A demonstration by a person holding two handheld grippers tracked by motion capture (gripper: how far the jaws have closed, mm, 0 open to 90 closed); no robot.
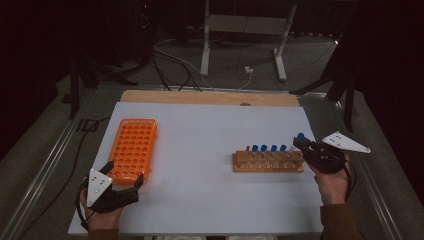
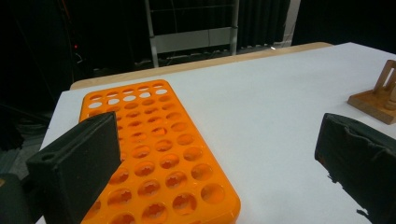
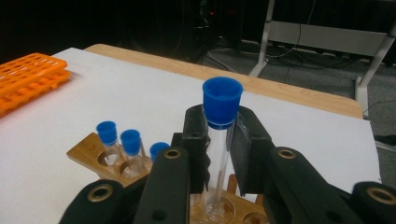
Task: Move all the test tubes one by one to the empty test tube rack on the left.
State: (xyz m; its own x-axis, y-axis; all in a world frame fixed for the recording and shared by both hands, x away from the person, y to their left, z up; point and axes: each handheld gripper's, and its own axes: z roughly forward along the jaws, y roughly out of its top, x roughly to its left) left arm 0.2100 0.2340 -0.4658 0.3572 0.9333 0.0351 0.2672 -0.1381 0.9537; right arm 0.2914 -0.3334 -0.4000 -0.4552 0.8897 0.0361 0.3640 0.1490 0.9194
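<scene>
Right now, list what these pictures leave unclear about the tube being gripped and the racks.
- Tube bottom: right gripper view, hidden by the right gripper jaws; whether it has left the wooden rack is unclear.
- Tube contents: high view, too small.
- Orange rack near end: left gripper view, cut off by the bottom edge.

in your left gripper view the orange rack [image 2: 154, 154] runs off the bottom edge and the wooden rack [image 2: 380, 95] is cut by the right edge. in your right gripper view the gripper's own jaws hide the lower part of the held tube [image 3: 220, 140].
</scene>
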